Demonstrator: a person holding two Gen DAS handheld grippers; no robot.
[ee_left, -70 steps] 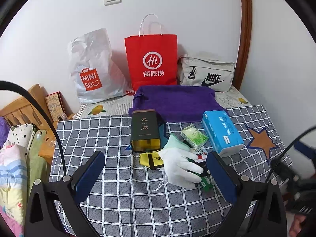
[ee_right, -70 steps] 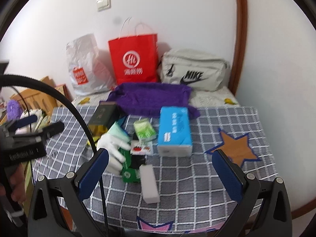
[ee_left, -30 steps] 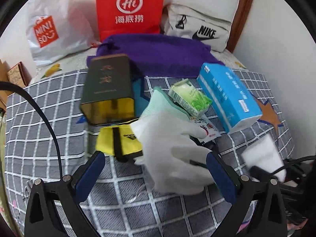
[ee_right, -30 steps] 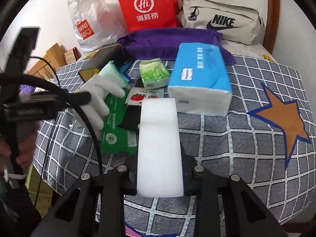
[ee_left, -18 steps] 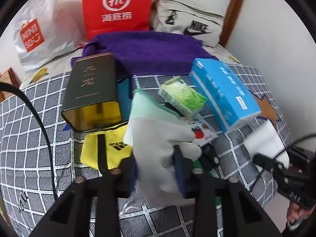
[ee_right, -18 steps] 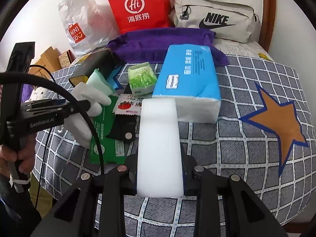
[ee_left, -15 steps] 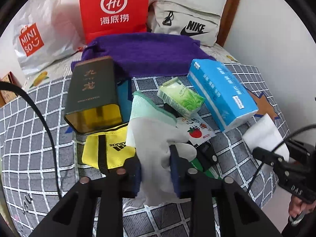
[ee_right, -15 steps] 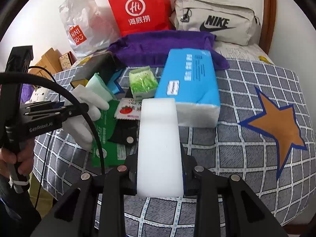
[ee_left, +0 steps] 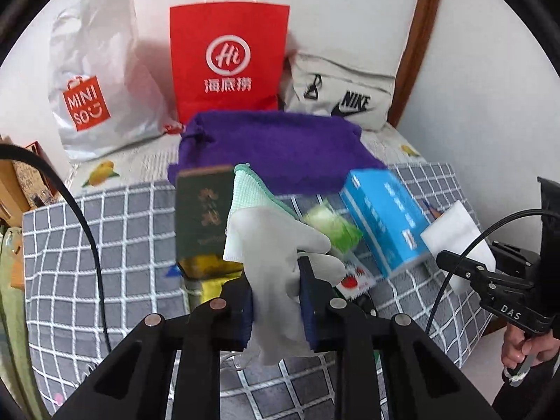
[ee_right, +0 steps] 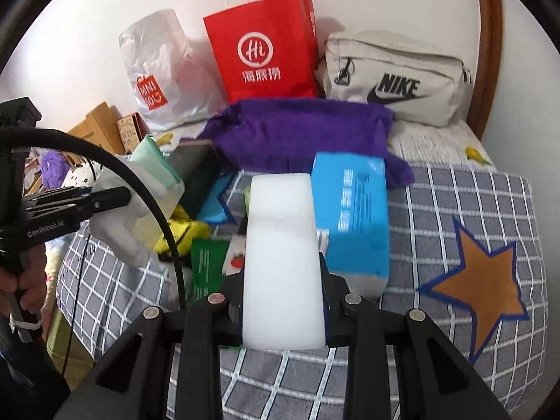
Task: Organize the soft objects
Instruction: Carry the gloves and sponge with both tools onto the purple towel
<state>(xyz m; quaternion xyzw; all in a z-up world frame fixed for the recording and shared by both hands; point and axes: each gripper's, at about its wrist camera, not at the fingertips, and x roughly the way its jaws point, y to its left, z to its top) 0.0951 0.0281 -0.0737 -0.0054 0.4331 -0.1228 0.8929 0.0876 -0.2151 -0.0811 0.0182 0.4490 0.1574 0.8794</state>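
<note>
Taking the blue tissue pack (ee_right: 351, 217) as our reference, we record the left gripper (ee_left: 276, 301) with its jaws drawn nearly together and clamped on a white work glove (ee_left: 276, 245), which hangs clear of the checked cloth (ee_left: 105, 245) to the left of that pack; the glove's pale green cuff (ee_left: 252, 189) points toward the wall and its fingers droop below the blue pads (ee_left: 306, 301). We find the right gripper (ee_right: 283, 308) likewise narrowed, its jaws pressed on both flanks of a white foam block (ee_right: 281, 255), which is held above the cloth just beside the pack's left face in the right wrist view. Behind the pack lies a folded purple towel (ee_right: 301, 133), and behind that, against the wall, stand a red paper bag (ee_right: 266, 45), a silver plastic bag (ee_right: 164, 70) and a beige sling bag (ee_right: 395, 77). Left of the pack we note a small green packet (ee_left: 332, 225), a dark green tin (ee_left: 203, 217), a yellow pouch (ee_right: 182, 234) and a green sachet (ee_right: 206, 266), all resting on the cloth. A brown star patch (ee_right: 479, 283) sits on the cloth to the pack's right. Both wrist views are blurred, so we cannot read finer print on the items
</note>
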